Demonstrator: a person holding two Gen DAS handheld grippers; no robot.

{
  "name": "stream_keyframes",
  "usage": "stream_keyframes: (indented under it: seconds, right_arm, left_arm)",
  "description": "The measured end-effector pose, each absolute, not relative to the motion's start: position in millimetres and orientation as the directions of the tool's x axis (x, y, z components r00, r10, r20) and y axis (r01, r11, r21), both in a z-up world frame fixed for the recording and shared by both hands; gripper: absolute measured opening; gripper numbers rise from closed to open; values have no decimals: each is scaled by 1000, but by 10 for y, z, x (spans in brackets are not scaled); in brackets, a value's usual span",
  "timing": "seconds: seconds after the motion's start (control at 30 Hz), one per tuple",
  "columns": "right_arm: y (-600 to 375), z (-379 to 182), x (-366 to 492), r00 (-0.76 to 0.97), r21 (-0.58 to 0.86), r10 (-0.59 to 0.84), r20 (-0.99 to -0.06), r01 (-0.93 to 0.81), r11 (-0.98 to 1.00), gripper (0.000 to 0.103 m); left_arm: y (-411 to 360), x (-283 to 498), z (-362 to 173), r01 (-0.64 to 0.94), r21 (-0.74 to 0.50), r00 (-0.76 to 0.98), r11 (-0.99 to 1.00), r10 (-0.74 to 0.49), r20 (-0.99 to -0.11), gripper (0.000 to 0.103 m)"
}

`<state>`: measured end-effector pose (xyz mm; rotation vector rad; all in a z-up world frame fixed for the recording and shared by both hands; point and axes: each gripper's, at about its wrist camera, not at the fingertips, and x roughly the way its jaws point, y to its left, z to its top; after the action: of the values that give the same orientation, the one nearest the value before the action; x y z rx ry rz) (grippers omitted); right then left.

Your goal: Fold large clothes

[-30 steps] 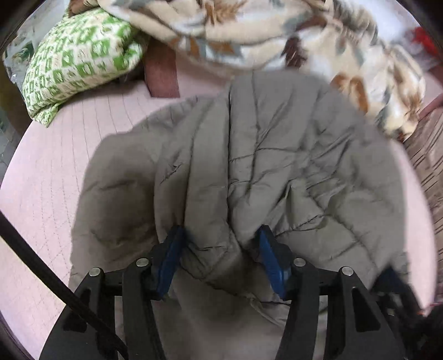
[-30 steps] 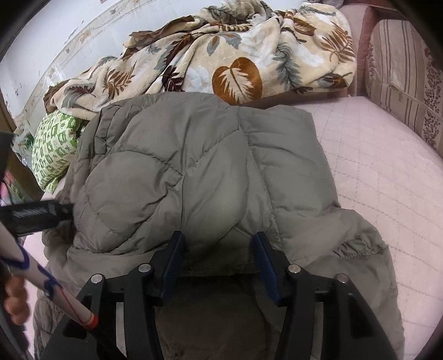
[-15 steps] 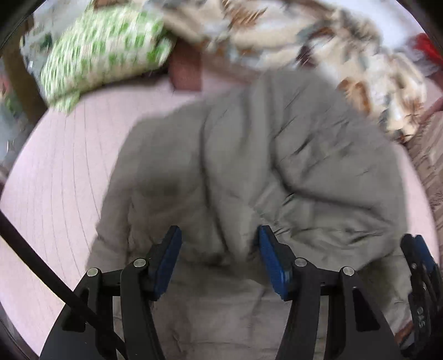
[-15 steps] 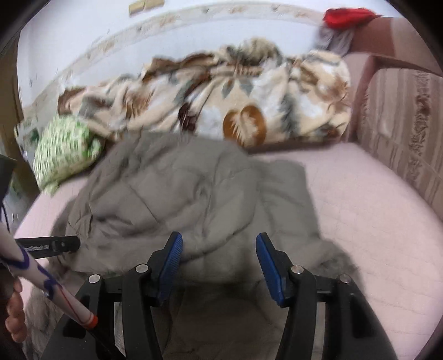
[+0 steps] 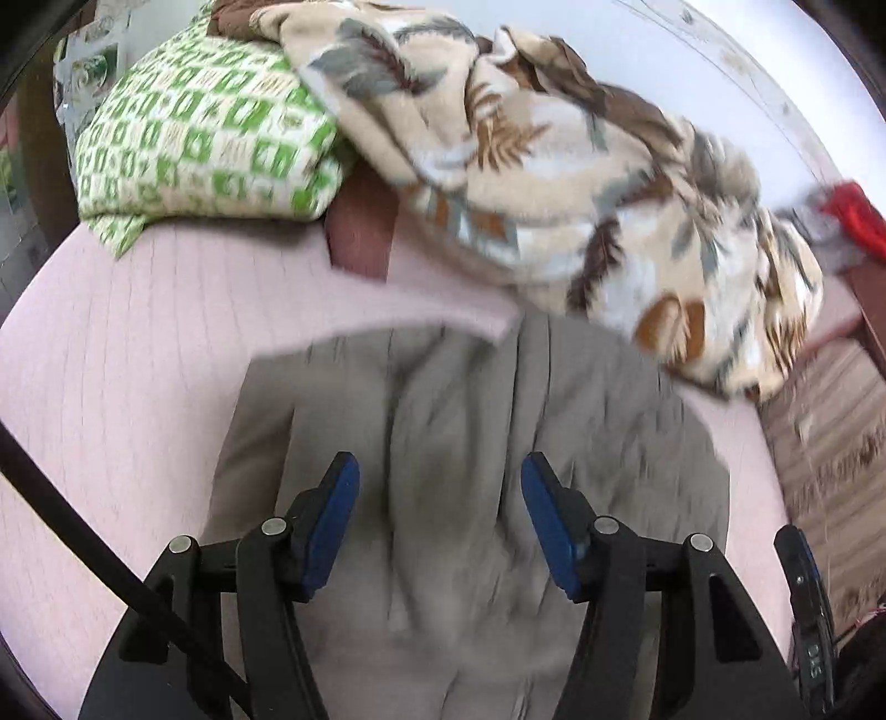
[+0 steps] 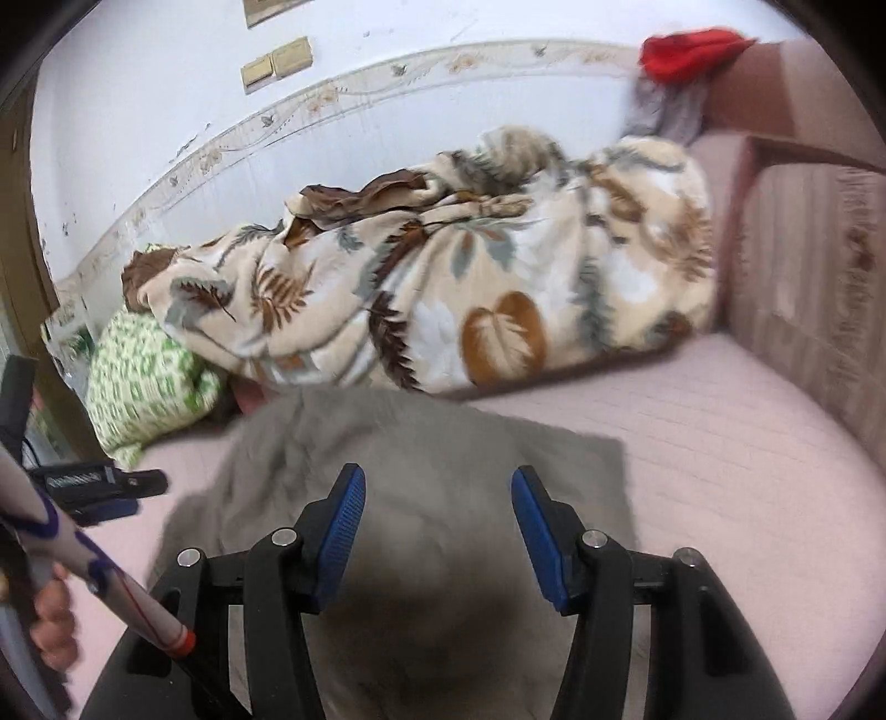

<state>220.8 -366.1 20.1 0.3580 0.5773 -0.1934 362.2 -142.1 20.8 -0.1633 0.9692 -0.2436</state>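
Observation:
A grey padded jacket (image 5: 470,421) lies folded on the pink bed cover (image 5: 138,387), blurred by motion. My left gripper (image 5: 440,498) is open above its near part, with the blue pads (image 5: 332,515) apart and no cloth pinched between them. In the right wrist view the same jacket (image 6: 432,443) spreads out below my right gripper (image 6: 437,498), which is also open and holds nothing. The left gripper (image 6: 94,482) shows at the jacket's left edge, and the right gripper (image 5: 803,598) shows at its right edge.
A leaf-print blanket (image 6: 443,299) is heaped along the back wall, with a green patterned pillow (image 5: 205,133) to its left. A striped cushion (image 6: 803,277) and red cloth (image 6: 686,50) are at the right. A hand (image 6: 50,626) shows at the lower left.
Both grippers have drawn back and up from the jacket. The jacket, which bulged up close to the fingers, now lies lower and flatter on the bed.

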Motion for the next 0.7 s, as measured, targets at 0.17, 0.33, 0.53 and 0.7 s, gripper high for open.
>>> stream_keyframes:
  seconds: [0.17,0.33,0.53,0.7]
  right_arm:
    - [-3684,-105,3075,738,181,-117,-665,310,933,59]
    - [-3652,-705,3345,647,72,-163,-745,320,945,59]
    - [-3596,-1065,3365,645,35,-204,-737,338,940,60]
    - [-3545,-1121,3453,630,-14,-245,-737,348,937,61]
  left_arm:
    - [-1702,4200,-82,98,-233,493,968,-251,-833,60]
    - [-1740,4504,-675,69,-216,426,974,-224,-877,65]
    - [-1883,4466,-921,122,-98,539,988,-149,-829,76]
    - [-1930,4449,-963,115,-59,593,992,-117,-797,77]
